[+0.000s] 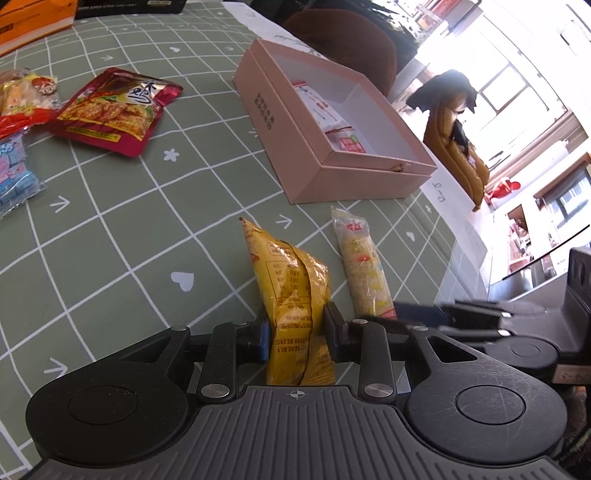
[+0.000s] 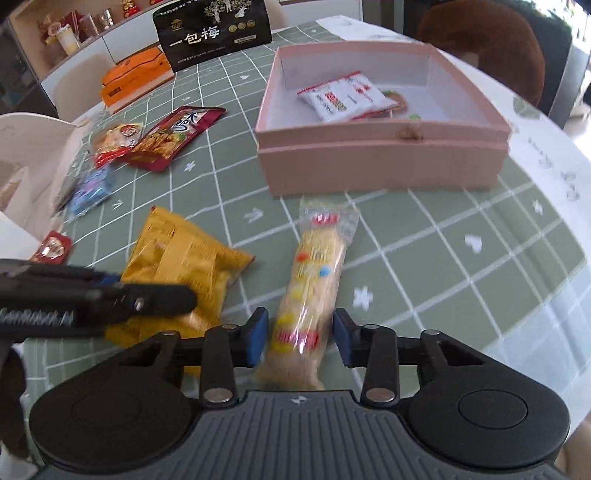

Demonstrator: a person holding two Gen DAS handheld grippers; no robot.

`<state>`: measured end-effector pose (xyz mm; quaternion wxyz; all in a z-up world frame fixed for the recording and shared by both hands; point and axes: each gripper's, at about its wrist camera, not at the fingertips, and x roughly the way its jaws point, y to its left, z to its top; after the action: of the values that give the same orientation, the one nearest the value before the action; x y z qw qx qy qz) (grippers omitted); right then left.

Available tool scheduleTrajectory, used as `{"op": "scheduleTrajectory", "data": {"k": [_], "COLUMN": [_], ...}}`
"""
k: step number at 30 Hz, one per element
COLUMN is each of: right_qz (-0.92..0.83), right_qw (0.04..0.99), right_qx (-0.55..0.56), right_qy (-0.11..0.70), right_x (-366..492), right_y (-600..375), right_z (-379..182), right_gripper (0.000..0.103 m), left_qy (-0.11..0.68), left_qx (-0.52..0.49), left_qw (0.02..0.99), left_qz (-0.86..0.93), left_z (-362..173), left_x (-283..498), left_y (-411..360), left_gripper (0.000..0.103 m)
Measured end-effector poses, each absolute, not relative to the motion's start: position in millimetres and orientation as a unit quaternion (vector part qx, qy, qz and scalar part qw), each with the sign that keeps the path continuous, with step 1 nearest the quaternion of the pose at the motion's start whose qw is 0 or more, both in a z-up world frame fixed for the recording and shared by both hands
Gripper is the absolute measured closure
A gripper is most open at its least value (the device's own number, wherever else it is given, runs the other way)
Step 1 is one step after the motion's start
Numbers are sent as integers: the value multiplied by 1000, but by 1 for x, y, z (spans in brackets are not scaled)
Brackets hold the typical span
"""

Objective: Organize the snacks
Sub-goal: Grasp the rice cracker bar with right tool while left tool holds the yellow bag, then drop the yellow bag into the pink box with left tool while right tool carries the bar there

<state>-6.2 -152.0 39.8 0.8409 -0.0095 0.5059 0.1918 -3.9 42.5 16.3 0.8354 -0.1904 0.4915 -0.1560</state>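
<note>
My left gripper (image 1: 297, 334) is shut on a yellow snack bag (image 1: 291, 295), pinched between its pads, with the bag tip on the table. The yellow bag also shows in the right wrist view (image 2: 181, 266), with the left gripper (image 2: 159, 299) on it. My right gripper (image 2: 300, 338) straddles a long clear rice-cracker pack (image 2: 310, 291), its jaws a little apart from the wrapper on both sides. That pack also shows in the left wrist view (image 1: 364, 266). An open pink box (image 2: 380, 155) holds white-and-red snack packs (image 2: 343, 96); it also shows in the left wrist view (image 1: 332, 173).
On the green checked tablecloth (image 2: 461, 221) lie a red snack pouch (image 2: 177, 136), a red-and-clear candy bag (image 2: 114, 142) and a blue pack (image 2: 92, 190). An orange box (image 2: 136, 77) and a black bag (image 2: 214, 33) stand at the back. A white carton (image 2: 22, 177) stands left.
</note>
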Motion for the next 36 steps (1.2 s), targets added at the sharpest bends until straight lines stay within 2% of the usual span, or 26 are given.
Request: {"op": "scheduleTrajectory", "data": {"k": [8, 10, 12, 13, 22, 23, 25, 27, 36], "right_qz": [174, 163, 156, 153, 146, 144, 146, 152, 161], "right_qw": [847, 858, 867, 870, 860, 864, 866, 867, 865], "right_qx": [17, 24, 32, 33, -3, -13, -32, -47, -12], "right_qy": [503, 486, 473, 467, 488, 483, 477, 472, 476], "right_x": [-19, -15, -8, -4, 37, 37, 35, 30, -7], "right_y": [-170, -170, -169, -168, -138, -134, -129, -127, -158], "right_z": [45, 51, 57, 58, 34, 34, 34, 36, 47], "right_gripper": [67, 63, 42, 39, 35, 36, 46, 71, 74], "left_qy": [493, 493, 493, 493, 494, 494, 493, 490, 472], "left_qx": [-188, -188, -190, -191, -196, -196, -196, -196, -207], "left_qw": [835, 835, 835, 835, 833, 833, 834, 835, 844], "left_qz": [-155, -154, -153, -152, -151, -151, -152, -153, -151], "left_z": [16, 16, 16, 15, 14, 13, 13, 13, 13], "left_x": [-4, -5, -6, -7, -9, -9, -9, -9, -20], "left_y": [41, 41, 41, 42, 44, 45, 44, 44, 45], "left_gripper": [70, 70, 70, 70, 70, 69, 69, 69, 71]}}
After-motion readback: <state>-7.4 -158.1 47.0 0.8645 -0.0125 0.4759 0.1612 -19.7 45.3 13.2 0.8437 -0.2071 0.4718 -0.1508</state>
